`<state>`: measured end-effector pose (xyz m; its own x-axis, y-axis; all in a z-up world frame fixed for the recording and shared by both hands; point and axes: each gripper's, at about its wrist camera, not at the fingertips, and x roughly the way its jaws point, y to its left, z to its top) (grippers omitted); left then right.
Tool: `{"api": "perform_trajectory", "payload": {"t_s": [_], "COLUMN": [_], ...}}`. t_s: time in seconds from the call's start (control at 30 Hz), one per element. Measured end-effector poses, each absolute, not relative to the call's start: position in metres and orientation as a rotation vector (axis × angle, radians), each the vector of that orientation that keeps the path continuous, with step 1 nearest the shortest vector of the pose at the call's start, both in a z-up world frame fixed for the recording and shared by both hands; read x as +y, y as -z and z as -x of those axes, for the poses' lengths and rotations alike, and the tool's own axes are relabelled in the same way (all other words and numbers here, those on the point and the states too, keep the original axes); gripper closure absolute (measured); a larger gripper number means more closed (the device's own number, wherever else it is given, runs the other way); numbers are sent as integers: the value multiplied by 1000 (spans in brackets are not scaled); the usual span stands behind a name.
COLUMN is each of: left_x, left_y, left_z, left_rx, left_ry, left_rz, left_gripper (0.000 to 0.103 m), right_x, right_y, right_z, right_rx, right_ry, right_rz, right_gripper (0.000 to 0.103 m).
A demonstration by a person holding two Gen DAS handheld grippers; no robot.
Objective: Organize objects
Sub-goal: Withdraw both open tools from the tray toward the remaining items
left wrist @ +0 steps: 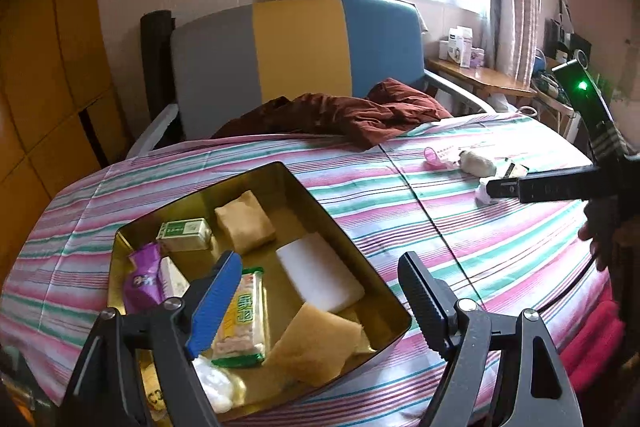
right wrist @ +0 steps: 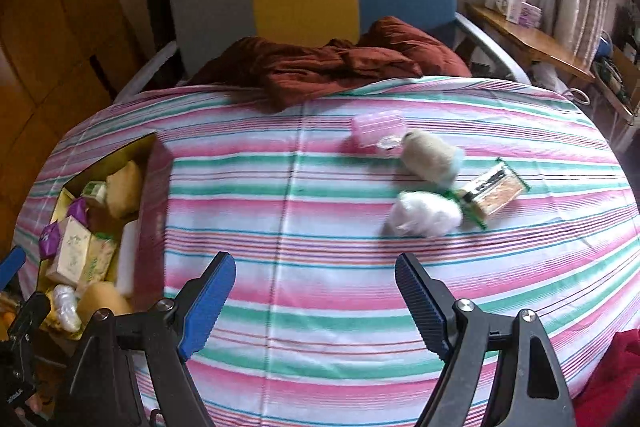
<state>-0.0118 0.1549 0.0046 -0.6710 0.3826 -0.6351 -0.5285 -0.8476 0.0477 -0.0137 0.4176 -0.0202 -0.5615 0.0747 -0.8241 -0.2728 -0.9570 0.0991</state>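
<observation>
Your left gripper [left wrist: 320, 291] hangs over the near part of the gold tin [left wrist: 340, 223], its jaws spread wide with nothing pinched between them; the blue pad and the black ribbed one stand apart above the tin's contents without touching them. Your right gripper [right wrist: 316, 291] is likewise spread wide and empty, poised above bare striped cloth [right wrist: 320, 187] in the middle of the table.

The left wrist view looks straight into the tin: a white block [left wrist: 320, 271], two tan pads [left wrist: 245, 223], a green-and-white packet [left wrist: 242, 315], a small green box [left wrist: 186, 234] and a purple wrapper [left wrist: 142, 279]. It also catches the right gripper from the side, at the far right edge.

The right wrist view shows the tin only obliquely at the left edge, but gives you the loose things still out on the cloth, to the right of centre: a pink plastic case [right wrist: 376, 127], a pale spool [right wrist: 428, 155] just beside it, a crumpled white bag [right wrist: 424, 215] and a flat green-edged packet [right wrist: 492, 191] touching that bag. All four lie well apart from the tin.
</observation>
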Motion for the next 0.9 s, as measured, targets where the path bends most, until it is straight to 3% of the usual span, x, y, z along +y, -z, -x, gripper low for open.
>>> {"api": "perform_trajectory", "payload": {"t_s": [0.5,0.9], "left_x": [193,247], "left_y": [1,5], "left_z": [23,55], "left_rx": [374,336], "left_ry": [-2399,-2305], "left_rz": [901,1027], "left_gripper": [20,20], "right_x": [506,582], "right_y": [33,66], "right_z": [36,4], "right_rx": [389,758], "right_ry": [-2479,-2269], "right_rz": [1205,1103], "right_gripper": [19,19]}}
